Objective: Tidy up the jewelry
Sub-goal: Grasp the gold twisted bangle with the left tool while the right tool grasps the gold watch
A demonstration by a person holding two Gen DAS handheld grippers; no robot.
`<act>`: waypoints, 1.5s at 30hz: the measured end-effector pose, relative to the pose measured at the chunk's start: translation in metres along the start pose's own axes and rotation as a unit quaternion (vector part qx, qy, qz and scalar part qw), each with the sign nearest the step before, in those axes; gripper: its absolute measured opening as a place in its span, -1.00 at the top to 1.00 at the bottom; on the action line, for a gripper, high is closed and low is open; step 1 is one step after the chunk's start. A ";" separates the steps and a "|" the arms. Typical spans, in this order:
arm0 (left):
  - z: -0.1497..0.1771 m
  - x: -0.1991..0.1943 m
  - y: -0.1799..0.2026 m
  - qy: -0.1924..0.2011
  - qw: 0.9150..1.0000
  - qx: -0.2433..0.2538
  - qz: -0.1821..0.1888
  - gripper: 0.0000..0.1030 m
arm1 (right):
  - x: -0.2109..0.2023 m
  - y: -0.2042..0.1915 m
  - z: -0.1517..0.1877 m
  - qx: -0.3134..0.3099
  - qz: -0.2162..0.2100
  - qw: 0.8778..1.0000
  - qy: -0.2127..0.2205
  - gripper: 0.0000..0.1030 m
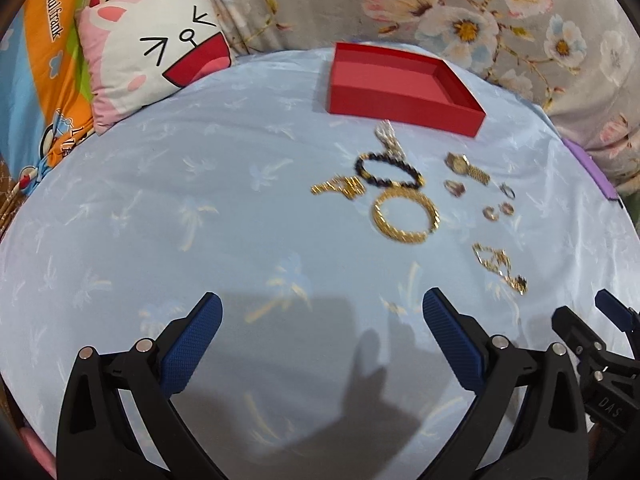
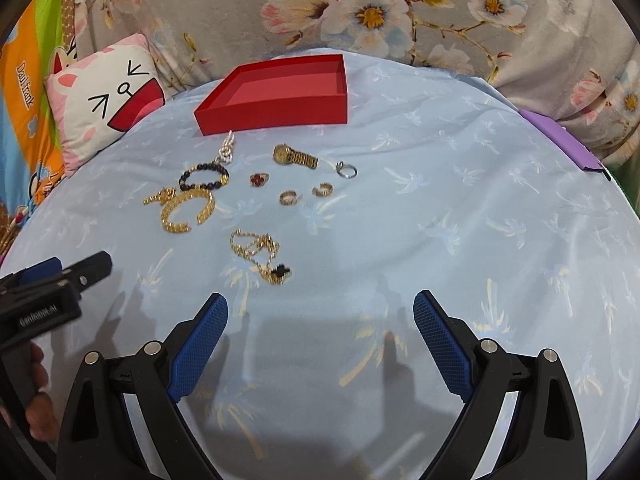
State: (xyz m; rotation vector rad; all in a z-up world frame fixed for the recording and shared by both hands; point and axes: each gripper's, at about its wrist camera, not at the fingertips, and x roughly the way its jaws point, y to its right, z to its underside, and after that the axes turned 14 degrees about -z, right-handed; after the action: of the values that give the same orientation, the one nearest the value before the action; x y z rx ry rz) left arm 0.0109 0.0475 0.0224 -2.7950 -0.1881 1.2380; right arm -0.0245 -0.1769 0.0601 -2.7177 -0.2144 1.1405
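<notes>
An empty red tray point(image 1: 404, 112) point(image 2: 272, 114) sits at the far side of the light blue bedsheet. Jewelry lies spread in front of it: a gold watch point(image 2: 294, 156) point(image 1: 466, 168), a dark bead bracelet point(image 2: 204, 176) point(image 1: 386, 170), a wide gold bangle point(image 2: 186, 208) point(image 1: 406, 214), a gold necklace with a black clover point(image 2: 262, 254) point(image 1: 500, 266), a red clover ring point(image 2: 259, 179), two gold rings point(image 2: 288, 197), a silver ring point(image 2: 346, 170) and a pearl piece point(image 2: 227, 148). My left gripper point(image 1: 322, 312) and right gripper point(image 2: 320, 310) are open and empty, short of the jewelry.
A cartoon cat pillow point(image 1: 156, 56) point(image 2: 100, 104) lies at the far left. A floral blanket point(image 2: 360, 12) is bunched behind the tray. A purple object point(image 2: 560, 140) sits at the right edge. The right gripper shows at the left wrist view's right edge point(image 1: 600, 344).
</notes>
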 end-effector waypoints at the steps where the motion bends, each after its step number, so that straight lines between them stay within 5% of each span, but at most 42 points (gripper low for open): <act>1: -0.005 0.001 -0.005 0.004 1.000 -0.004 0.001 -0.90 | -0.001 0.000 -0.005 -0.002 -0.001 1.000 0.003 -0.79; 6: -0.030 0.012 -0.015 0.011 1.000 -0.002 -0.007 -0.90 | -0.001 0.008 -0.036 -0.017 -0.005 1.000 0.009 -0.79; 14: -0.047 0.027 0.012 0.004 0.999 0.026 0.031 -0.90 | 0.026 0.022 -0.086 -0.023 -0.035 0.999 -0.002 -0.77; 22: -0.053 0.041 0.064 -0.006 0.996 0.072 0.058 -0.90 | 0.075 0.021 -0.123 -0.065 -0.059 0.996 -0.031 -0.46; 31: -0.055 0.073 0.074 -0.046 0.997 0.043 0.049 -0.88 | 0.095 0.031 -0.118 -0.058 -0.059 0.996 -0.043 -0.43; 37: -0.050 0.070 0.082 -0.029 0.997 0.062 0.036 -0.69 | 0.103 0.038 -0.114 -0.048 -0.065 0.995 -0.053 -0.43; 41: -0.050 0.066 0.084 -0.016 0.997 0.070 0.034 -0.25 | 0.108 0.040 -0.112 -0.045 -0.068 0.995 -0.060 -0.43; 45: -0.049 0.065 0.083 -0.013 0.996 0.074 0.046 -0.08 | 0.112 0.039 -0.110 -0.047 -0.069 0.994 -0.064 -0.43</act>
State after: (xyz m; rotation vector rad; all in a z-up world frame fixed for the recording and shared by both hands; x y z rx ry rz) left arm 0.0973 -0.0265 -0.0021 -2.6882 0.0296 1.2527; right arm 0.1343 -0.2042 0.0495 -2.6616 -0.4793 1.2952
